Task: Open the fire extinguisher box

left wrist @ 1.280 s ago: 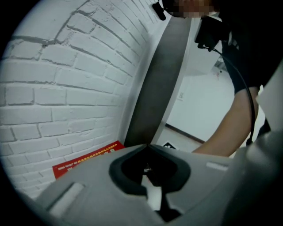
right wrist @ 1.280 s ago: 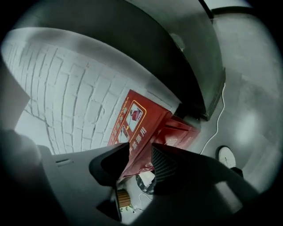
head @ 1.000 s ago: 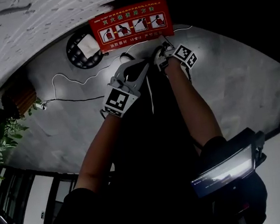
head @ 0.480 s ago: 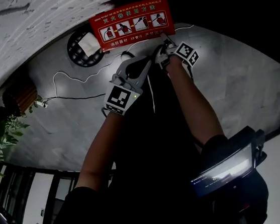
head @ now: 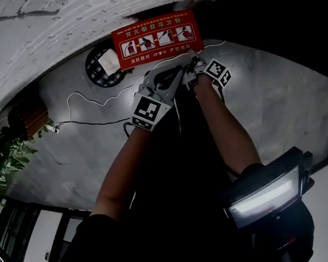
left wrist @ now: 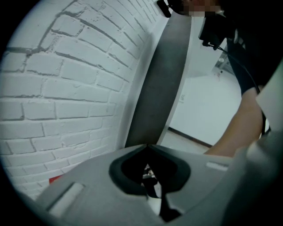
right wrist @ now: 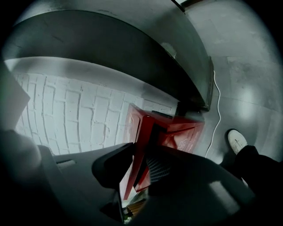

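The red fire extinguisher box (head: pixel 156 39) stands against the white brick wall, with an instruction label on its lid. My right gripper (head: pixel 193 65) is at the lid's lower right edge. In the right gripper view the red lid edge (right wrist: pixel 143 145) stands between the jaws, which are closing on it; a pale sliver still shows beside the left jaw. My left gripper (head: pixel 166 77) hovers just left of the right one, below the box. Its jaws meet at the tips (left wrist: pixel 147 146) with nothing between them, and it faces the brick wall (left wrist: pixel 66 88).
A round black disc (head: pixel 103 63) with a white sheet on it lies on the floor left of the box. A white cable (head: pixel 89 98) runs across the grey floor. A plant (head: pixel 2 165) is at the far left. A lit device (head: pixel 267 195) hangs at the person's waist.
Both grippers have drawn closer to the box. The left one moved up and right toward the lid. The right one stays at the lid's edge.
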{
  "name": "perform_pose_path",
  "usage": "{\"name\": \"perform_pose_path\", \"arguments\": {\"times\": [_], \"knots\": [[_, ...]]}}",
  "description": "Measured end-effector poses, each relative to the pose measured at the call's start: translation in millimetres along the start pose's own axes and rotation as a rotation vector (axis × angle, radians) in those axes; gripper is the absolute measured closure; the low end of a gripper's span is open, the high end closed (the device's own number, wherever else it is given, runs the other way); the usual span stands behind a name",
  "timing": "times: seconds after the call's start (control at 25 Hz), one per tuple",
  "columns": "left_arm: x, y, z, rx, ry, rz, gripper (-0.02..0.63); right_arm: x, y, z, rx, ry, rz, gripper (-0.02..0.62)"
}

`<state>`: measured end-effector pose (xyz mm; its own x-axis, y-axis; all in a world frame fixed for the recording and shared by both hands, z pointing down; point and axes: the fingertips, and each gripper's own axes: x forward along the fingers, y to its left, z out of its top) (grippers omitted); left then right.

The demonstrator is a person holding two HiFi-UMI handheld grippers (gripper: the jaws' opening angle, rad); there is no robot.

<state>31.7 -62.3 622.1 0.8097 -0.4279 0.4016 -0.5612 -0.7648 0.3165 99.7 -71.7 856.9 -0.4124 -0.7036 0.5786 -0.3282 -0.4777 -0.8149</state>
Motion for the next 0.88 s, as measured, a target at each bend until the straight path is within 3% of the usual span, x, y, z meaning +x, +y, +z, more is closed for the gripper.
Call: {"name": "perform_pose_path", "arguments": {"times": [0.36,0.88], "knots": [[-0.5,-7.3,51.5,0.036,-0.041,-0.021,0.603,-9.7,72.1,16.3,-0.025,-0.031,0.108,0.502],[-27.8,22.2,91.5,0.041,-0.119,0.038,0.603,28.0,171.1,66.1,-0.071,-0.136,0.278,0.522]]}}
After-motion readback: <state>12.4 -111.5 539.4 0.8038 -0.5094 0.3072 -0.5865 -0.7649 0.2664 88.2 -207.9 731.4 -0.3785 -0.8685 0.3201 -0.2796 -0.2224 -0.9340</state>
